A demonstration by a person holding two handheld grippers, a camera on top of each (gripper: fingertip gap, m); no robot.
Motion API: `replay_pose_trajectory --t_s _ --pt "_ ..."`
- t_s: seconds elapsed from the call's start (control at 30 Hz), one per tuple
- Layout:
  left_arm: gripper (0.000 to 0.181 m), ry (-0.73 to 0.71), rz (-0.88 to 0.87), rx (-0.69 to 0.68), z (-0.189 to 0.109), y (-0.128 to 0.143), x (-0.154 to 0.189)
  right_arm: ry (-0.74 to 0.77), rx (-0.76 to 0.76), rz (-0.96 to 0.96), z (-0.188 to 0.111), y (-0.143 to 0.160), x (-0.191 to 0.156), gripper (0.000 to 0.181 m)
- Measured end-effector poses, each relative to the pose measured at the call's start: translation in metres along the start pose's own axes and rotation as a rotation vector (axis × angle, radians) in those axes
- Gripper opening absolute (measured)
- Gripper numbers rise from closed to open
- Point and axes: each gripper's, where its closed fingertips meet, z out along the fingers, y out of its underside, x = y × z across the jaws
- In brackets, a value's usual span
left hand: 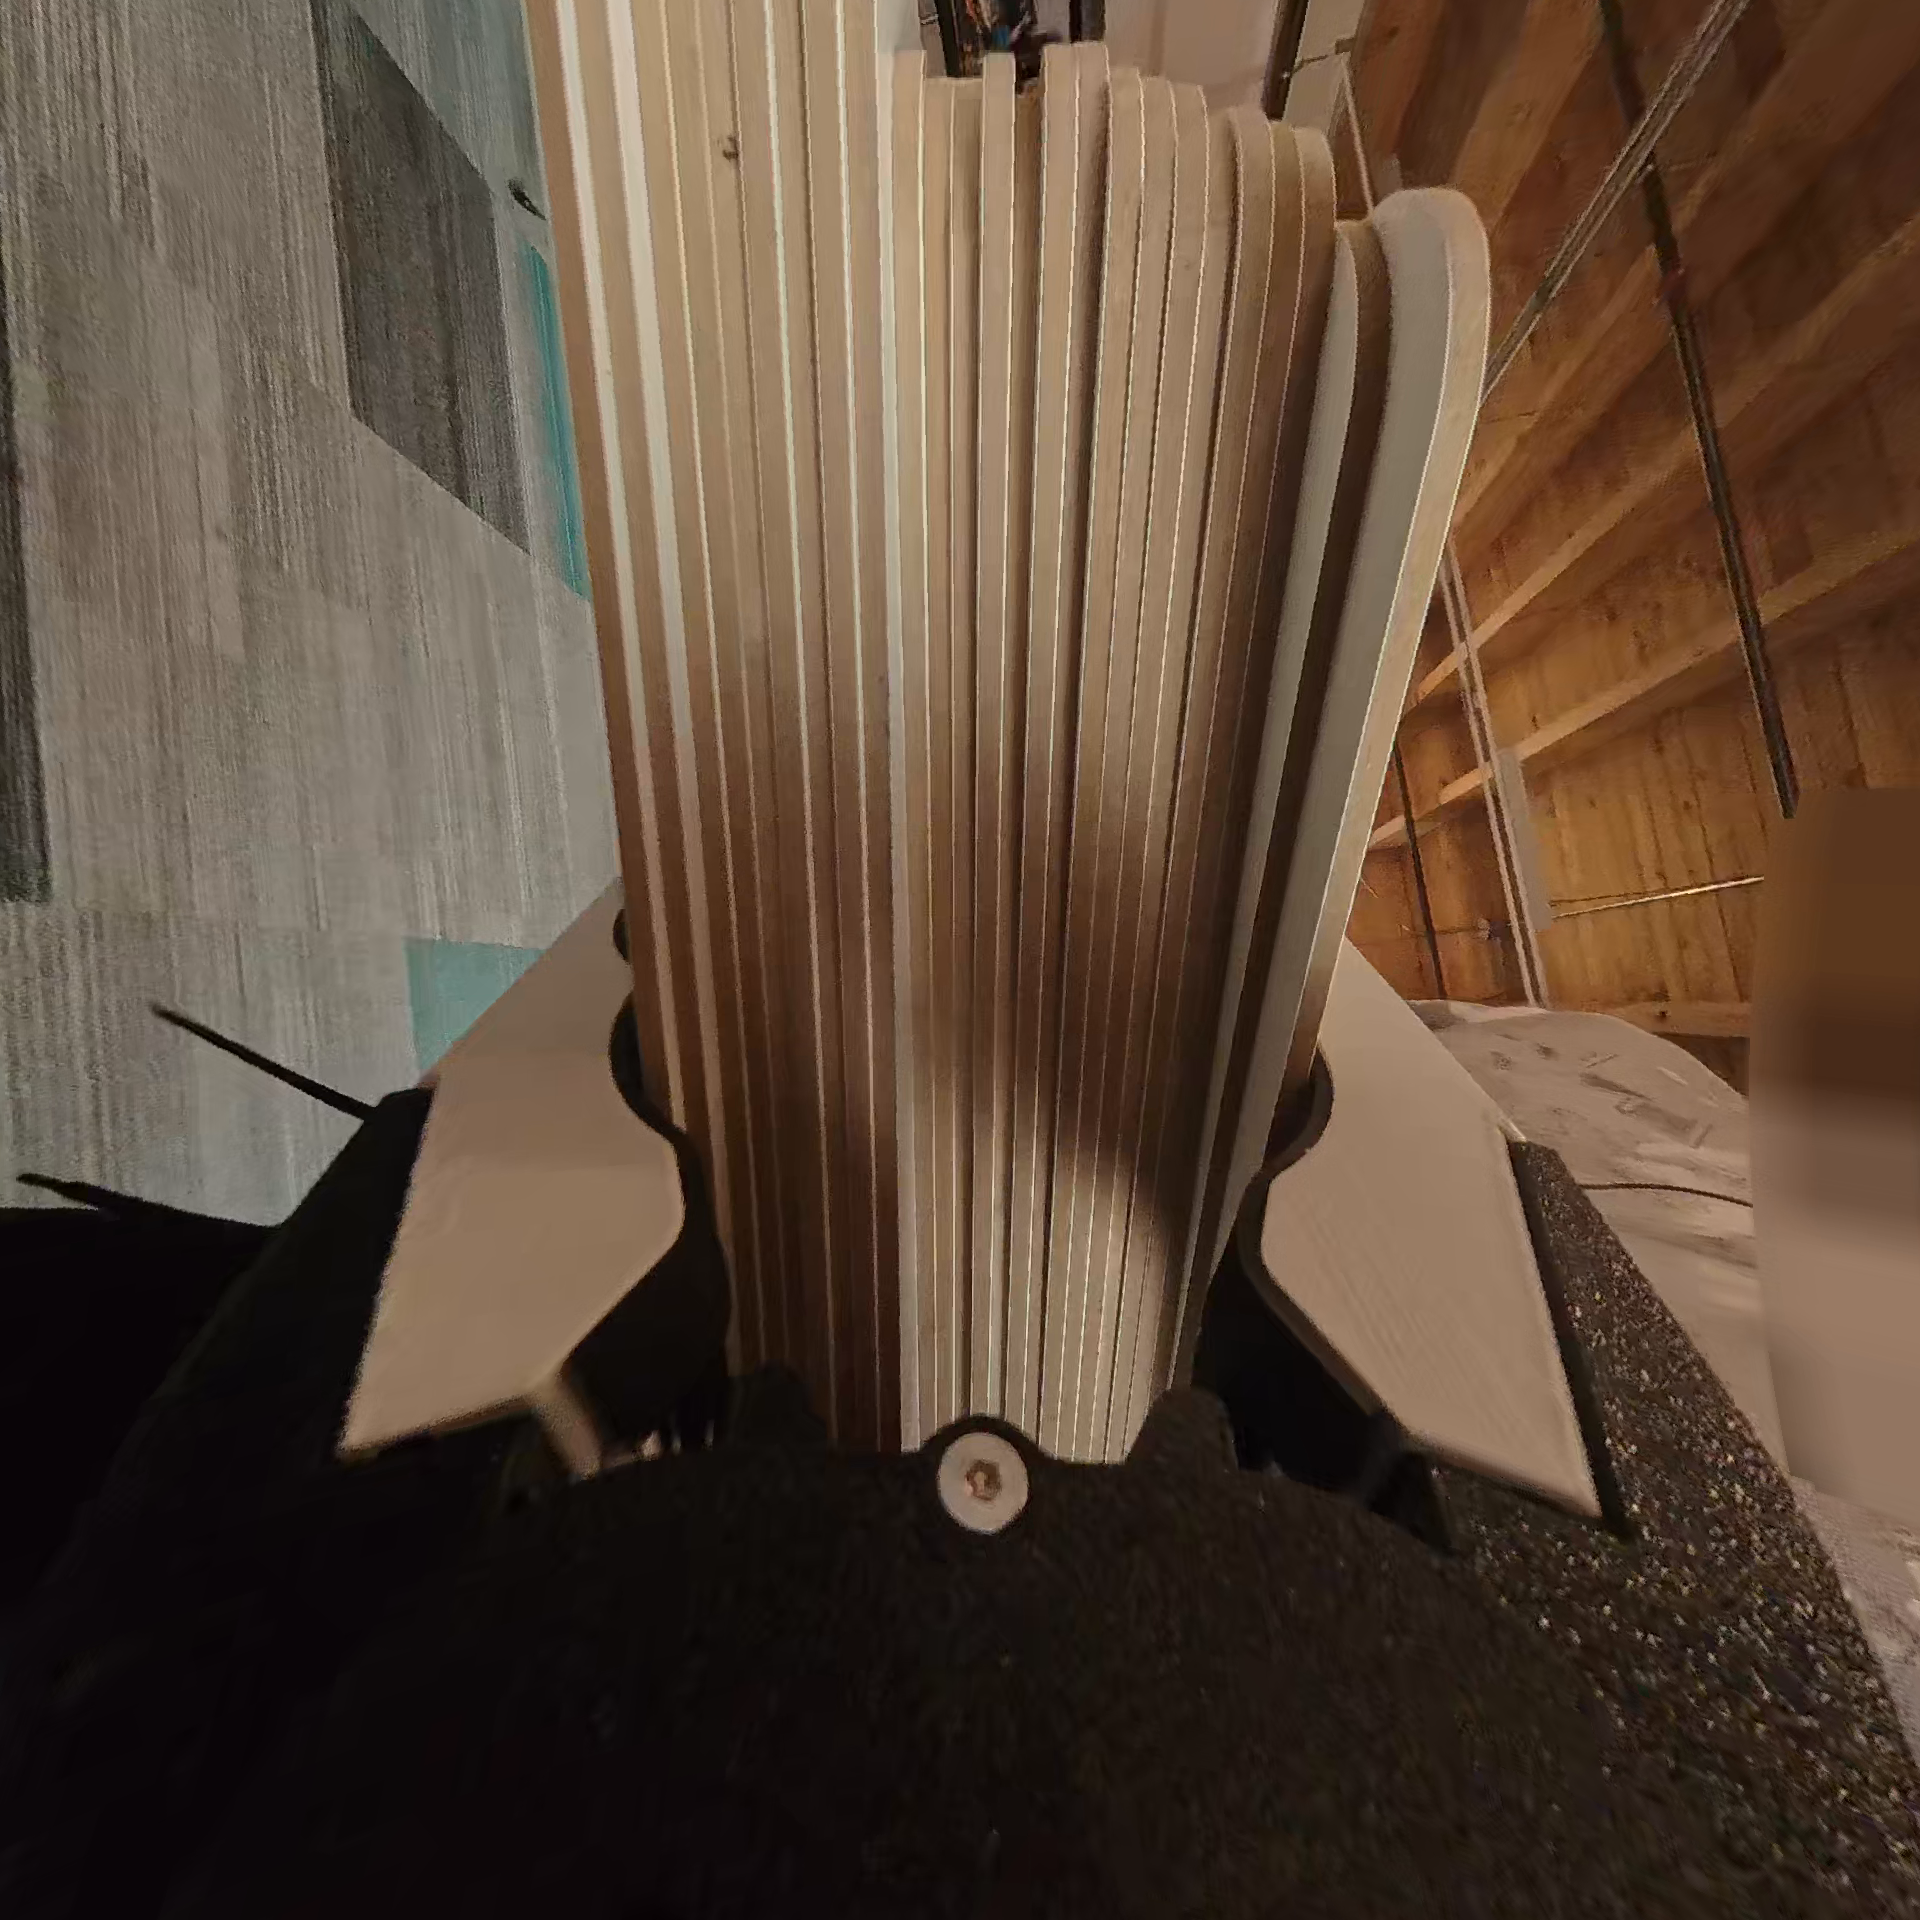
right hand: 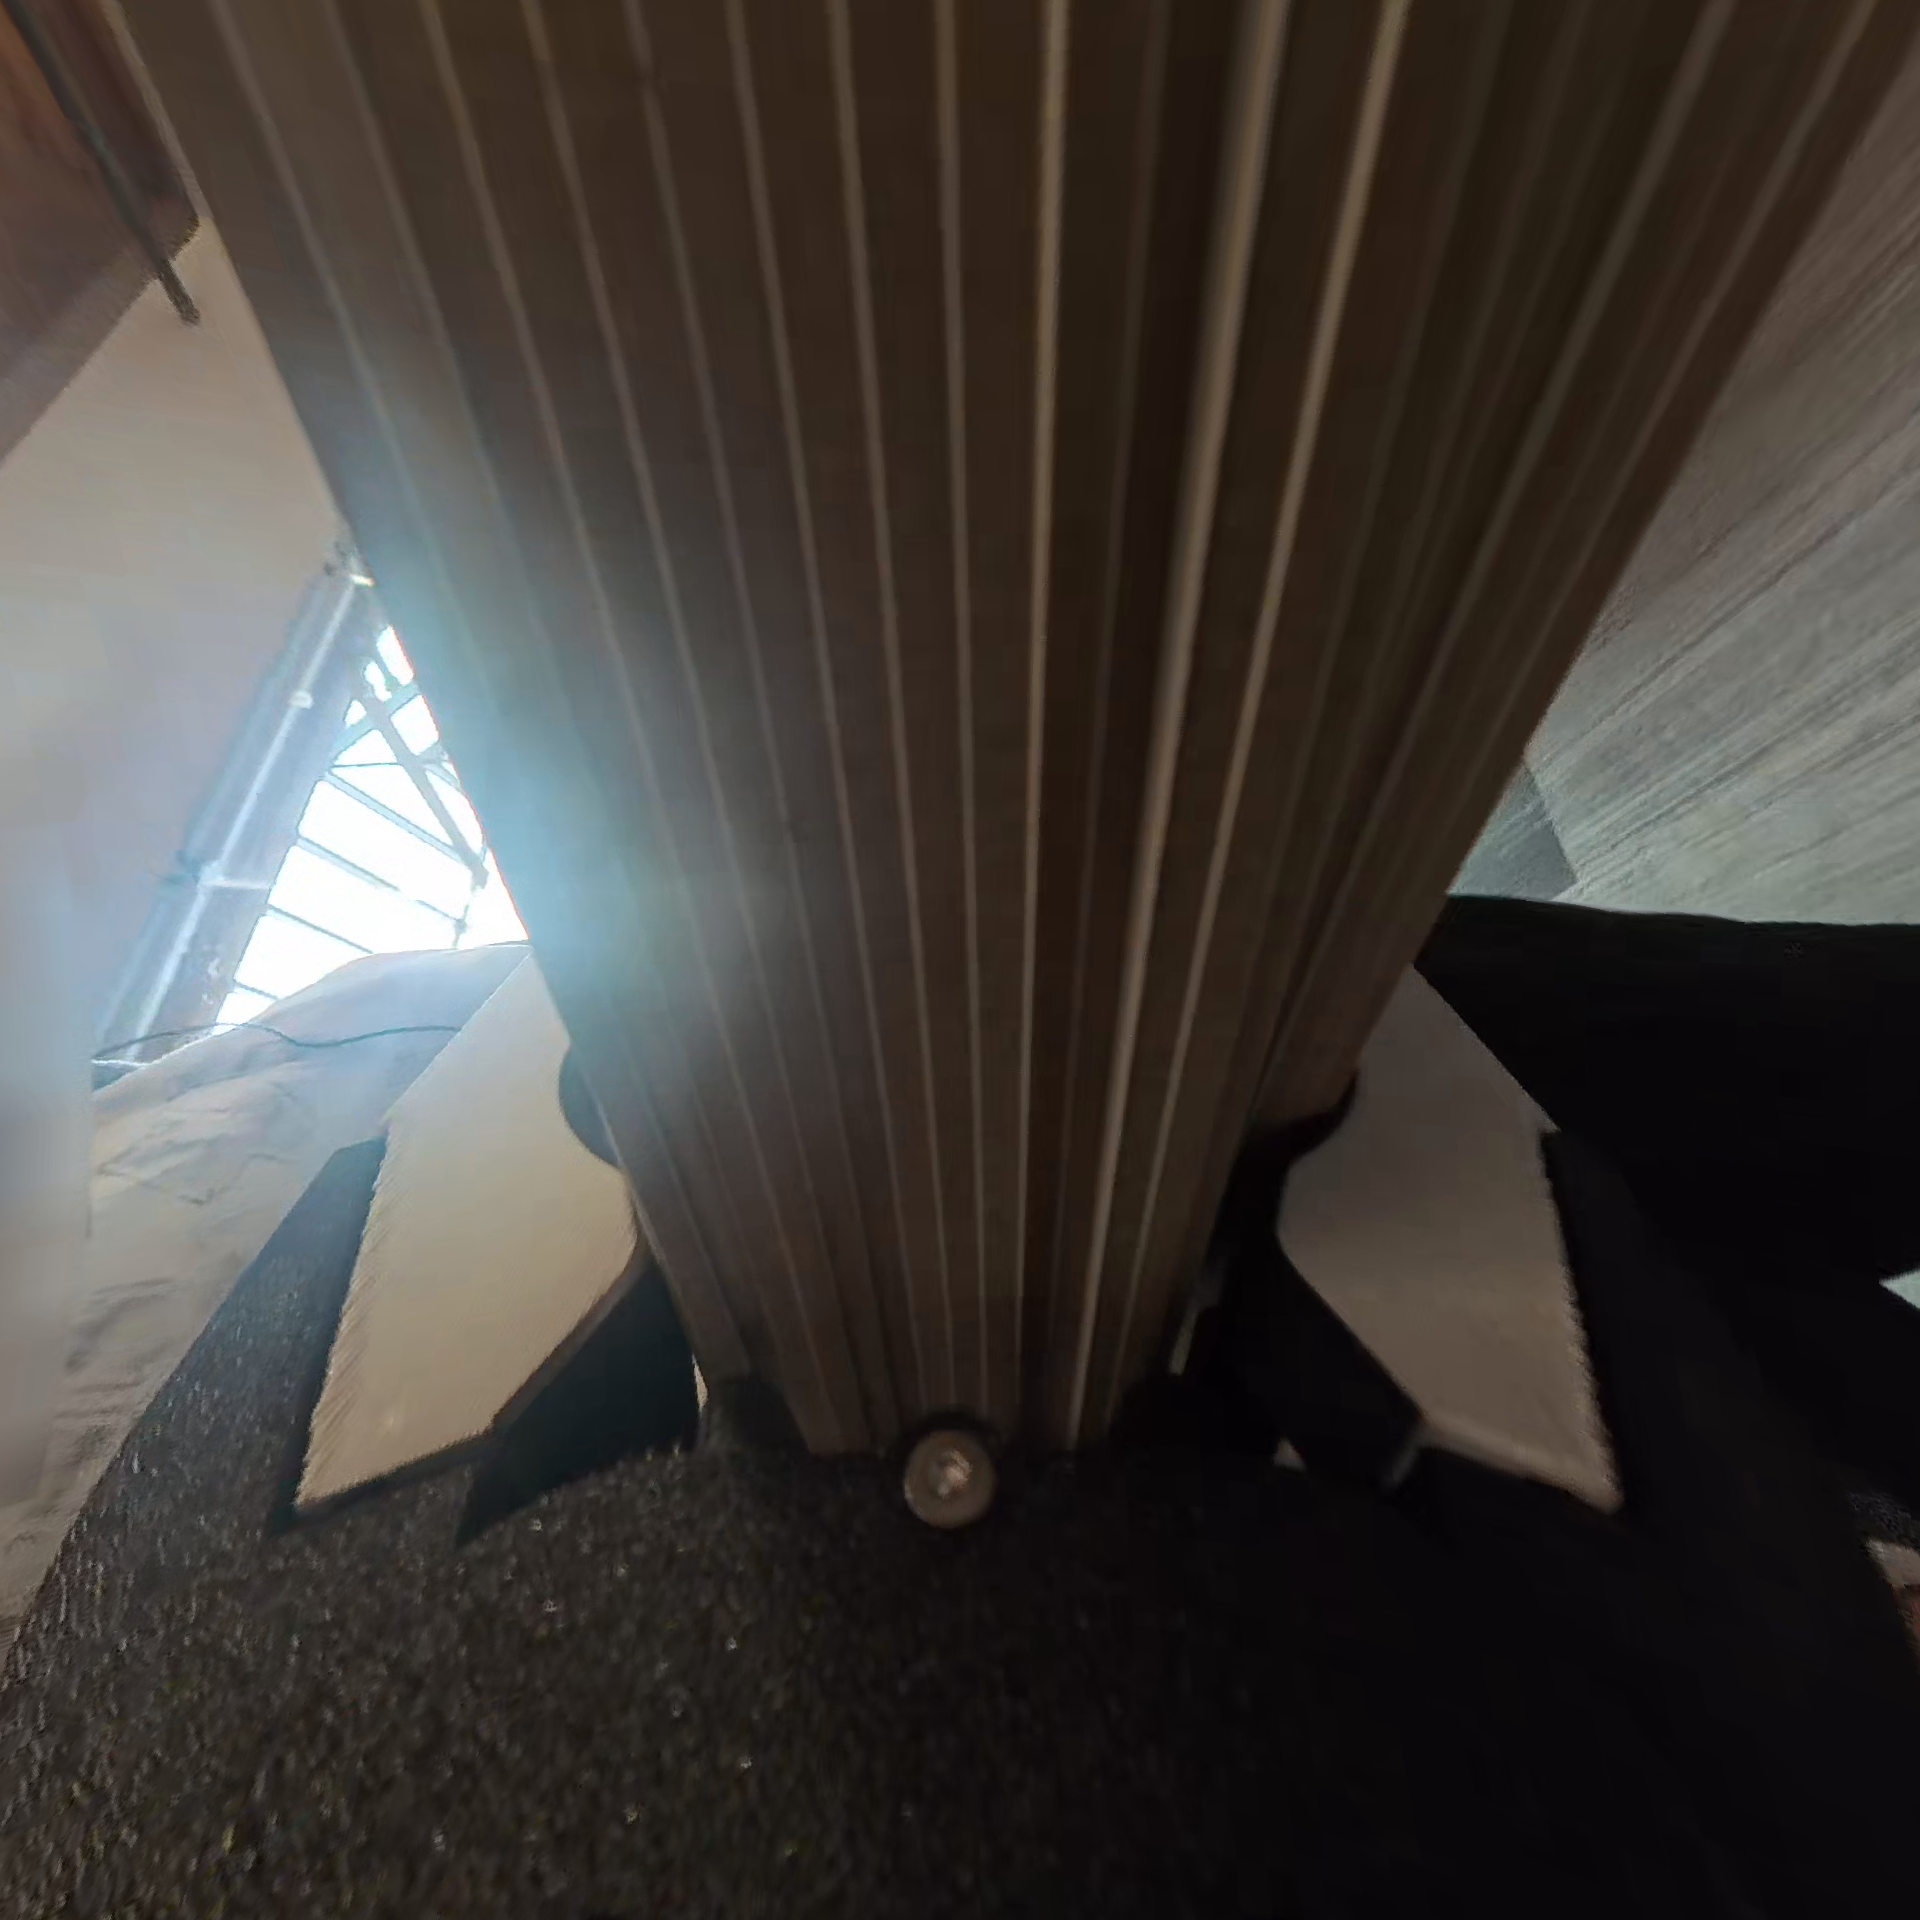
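Tools are what you see first: the left tool (left hand: 966, 1122) has its two pale fingers (left hand: 520, 1226) pressed on both sides of a thick stack of thin tan boards with white faces (left hand: 935, 675), so it is clamped on the stack. The right tool (right hand: 956, 1164) does the same thing, with its pale fingers (right hand: 478, 1236) squeezing a stack of thin tan boards that looks like the same one, seen edge-on. The boards stand on edge between the fingers and fan out a little at the far end, where one rounded white board (left hand: 1382, 540) leans away from the others. Past the left tool is a grey striped wall with a teal patch (left hand: 260, 623), and wooden plank shelving (left hand: 1662, 468) is on the other side. Past the right tool is a bright window with bars (right hand: 353, 862) and some crumpled white cloth (right hand: 239, 1122). Both tools seem to be in the holding step, so I think the grip must stay tight and even or a board could slip out.
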Motion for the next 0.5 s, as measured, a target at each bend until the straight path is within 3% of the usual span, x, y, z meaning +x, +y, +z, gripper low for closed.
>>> replay_pose_trajectory --t_s 0.23,0.37,0.5 --pt "0.115 -0.011 0.015 -0.044 0.002 -0.267 -0.034 -0.010 0.058 -0.009 0.032 -0.256 0.018 0.131" --pt "0.115 -0.030 0.009 -0.011 -0.010 -0.404 -0.059 -0.025 0.025 -0.009 0.061 -0.397 0.031 0.133" --pt "0.115 -0.053 0.001 0.055 -0.029 -0.539 -0.103 -0.045 -0.038 -0.004 0.097 -0.539 0.064 0.134"
